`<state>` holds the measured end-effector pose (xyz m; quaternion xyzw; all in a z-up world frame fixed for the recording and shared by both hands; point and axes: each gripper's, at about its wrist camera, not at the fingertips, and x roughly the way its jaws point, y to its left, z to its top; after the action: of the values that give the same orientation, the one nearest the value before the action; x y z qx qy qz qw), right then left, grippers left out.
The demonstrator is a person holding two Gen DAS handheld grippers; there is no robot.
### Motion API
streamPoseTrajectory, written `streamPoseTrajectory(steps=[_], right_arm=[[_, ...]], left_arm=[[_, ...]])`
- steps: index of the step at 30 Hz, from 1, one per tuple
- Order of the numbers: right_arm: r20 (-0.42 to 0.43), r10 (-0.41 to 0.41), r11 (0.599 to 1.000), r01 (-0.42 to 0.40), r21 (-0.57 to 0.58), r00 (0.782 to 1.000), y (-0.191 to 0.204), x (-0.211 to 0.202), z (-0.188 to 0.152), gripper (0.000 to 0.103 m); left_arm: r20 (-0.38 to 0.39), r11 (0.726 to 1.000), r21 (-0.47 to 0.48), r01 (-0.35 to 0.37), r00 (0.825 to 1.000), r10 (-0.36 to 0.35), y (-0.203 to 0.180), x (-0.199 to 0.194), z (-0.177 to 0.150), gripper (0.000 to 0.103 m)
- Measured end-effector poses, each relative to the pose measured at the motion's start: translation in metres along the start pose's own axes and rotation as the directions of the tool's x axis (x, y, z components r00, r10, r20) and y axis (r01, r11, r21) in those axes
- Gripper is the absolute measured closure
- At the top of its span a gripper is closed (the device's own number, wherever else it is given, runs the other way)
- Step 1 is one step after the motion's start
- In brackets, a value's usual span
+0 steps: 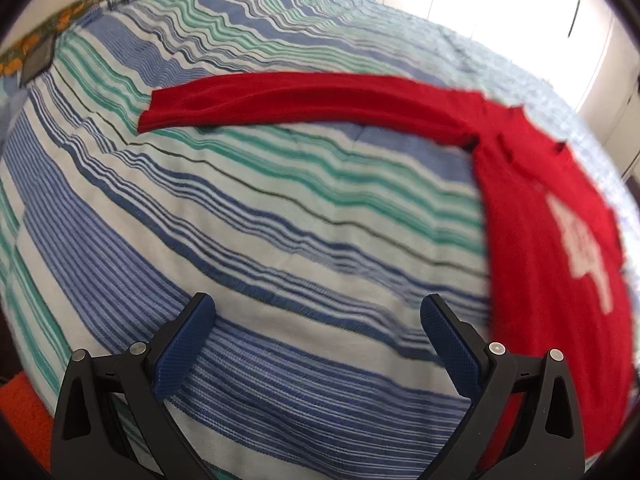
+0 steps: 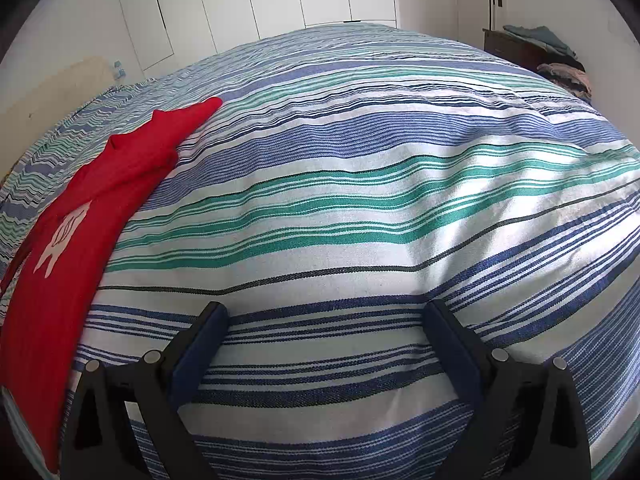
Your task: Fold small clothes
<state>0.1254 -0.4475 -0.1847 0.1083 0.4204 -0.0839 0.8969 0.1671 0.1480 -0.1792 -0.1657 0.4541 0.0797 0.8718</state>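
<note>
My left tongs [image 1: 316, 312] hung spread wide and empty above the striped bedspread [image 1: 240, 240]. The red long-sleeved shirt [image 1: 540, 240] lay flat between both tools, one sleeve [image 1: 300, 96] stretched leftward. My right tongs [image 2: 326, 320] also gaped, holding nothing.

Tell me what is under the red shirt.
The red shirt lies flat on the striped bedspread, one sleeve stretched out. Whatever the cloth covers is hidden; no bulge shows. Neither gripper touches it.
</note>
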Motion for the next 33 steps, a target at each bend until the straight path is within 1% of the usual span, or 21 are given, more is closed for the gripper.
streamPoseTrajectory(steps=[1,2,5,8,10,11,12,14,16,17,18,20,22,24,26,27,28,29,30,31,33], right_arm=[[0.0,0.0,1.0,0.0,0.0,1.0,0.0,0.0,0.0,0.006],[0.0,0.0,1.0,0.0,0.0,1.0,0.0,0.0,0.0,0.006],[-0.001,0.002,1.0,-0.002,-0.003,1.0,0.003,0.003,0.001,0.005],[-0.004,-0.001,1.0,0.001,-0.011,1.0,0.004,0.004,0.001,0.003],[-0.005,-0.003,1.0,0.003,-0.015,1.0,0.005,0.004,0.001,0.003],[-0.005,-0.004,1.0,0.004,-0.016,1.0,0.005,0.004,0.0,0.003],[-0.006,-0.004,1.0,0.004,-0.016,1.0,0.005,0.004,0.001,0.003],[-0.007,-0.005,1.0,0.005,-0.017,1.0,0.005,0.004,0.001,0.003],[-0.007,-0.007,1.0,0.006,-0.018,1.0,0.006,0.006,0.001,0.003],[-0.007,-0.006,1.0,0.006,-0.018,1.0,0.006,0.006,0.001,0.002],[-0.007,-0.006,1.0,0.006,-0.019,1.0,0.006,0.006,0.001,0.002],[-0.007,-0.007,1.0,0.006,-0.019,1.0,0.006,0.006,0.001,0.002],[-0.009,-0.009,1.0,0.009,-0.023,1.0,0.007,0.007,0.002,0.001],[-0.011,-0.013,1.0,0.013,-0.027,1.0,0.007,0.008,0.002,0.001],[-0.012,-0.013,1.0,0.013,-0.028,1.0,0.008,0.008,0.003,0.001],[-0.012,-0.013,1.0,0.013,-0.028,1.0,0.008,0.008,0.003,0.001],[-0.012,-0.014,1.0,0.013,-0.028,1.0,0.008,0.008,0.003,0.001],[-0.011,-0.014,1.0,0.013,-0.028,1.0,0.008,0.008,0.002,0.001],[-0.011,-0.013,1.0,0.013,-0.028,1.0,0.008,0.008,0.002,0.001],[-0.012,-0.014,1.0,0.013,-0.028,1.0,0.008,0.008,0.002,0.001],[-0.012,-0.016,0.999,0.015,-0.029,1.0,0.008,0.008,0.002,0.001]], left_arm=[[0.031,0.993,-0.074,0.095,0.995,-0.093,0.011,-0.01,0.011,0.001],[0.066,0.977,-0.141,0.163,0.986,-0.155,0.023,-0.018,0.022,0.001],[0.132,0.912,-0.306,0.273,0.961,-0.244,0.06,-0.025,0.058,0.001],[0.133,0.863,-0.397,0.313,0.95,-0.284,0.091,-0.015,0.084,0.002],[0.138,0.832,-0.446,0.33,0.944,-0.3,0.112,-0.006,0.092,0.002],[0.143,0.809,-0.479,0.34,0.94,-0.31,0.125,-0.001,0.095,0.002],[0.15,0.782,-0.517,0.347,0.937,-0.317,0.138,0.003,0.096,0.003],[0.157,0.712,-0.615,0.34,0.937,-0.312,0.17,0.013,0.099,0.011],[0.163,0.641,-0.685,0.346,0.93,-0.328,0.191,0.025,0.1,0.025],[0.162,0.621,-0.701,0.35,0.927,-0.339,0.198,0.031,0.101,0.026],[0.158,0.613,-0.707,0.351,0.924,-0.347,0.202,0.037,0.103,0.027],[0.131,0.621,-0.708,0.336,0.927,-0.353,0.205,0.051,0.109,0.033],[0.107,0.62,-0.72,0.311,0.933,-0.344,0.206,0.064,0.111,0.034],[0.125,0.609,-0.731,0.308,0.938,-0.324,0.201,0.071,0.111,0.035],[0.167,0.585,-0.742,0.328,0.935,-0.312,0.204,0.075,0.114,0.039],[0.181,0.574,-0.746,0.337,0.933,-0.311,0.206,0.077,0.116,0.048],[0.183,0.573,-0.748,0.336,0.933,-0.308,0.205,0.077,0.116,0.075],[0.166,0.588,-0.745,0.315,0.941,-0.294,0.204,0.077,0.119,0.094],[0.142,0.621,-0.733,0.278,0.955,-0.259,0.2,0.072,0.122,0.097],[0.143,0.665,-0.701,0.256,0.965,-0.22,0.194,0.062,0.13,0.097],[0.16,0.776,-0.586,0.233,0.972,-0.171,0.165,0.038,0.152,0.097]])
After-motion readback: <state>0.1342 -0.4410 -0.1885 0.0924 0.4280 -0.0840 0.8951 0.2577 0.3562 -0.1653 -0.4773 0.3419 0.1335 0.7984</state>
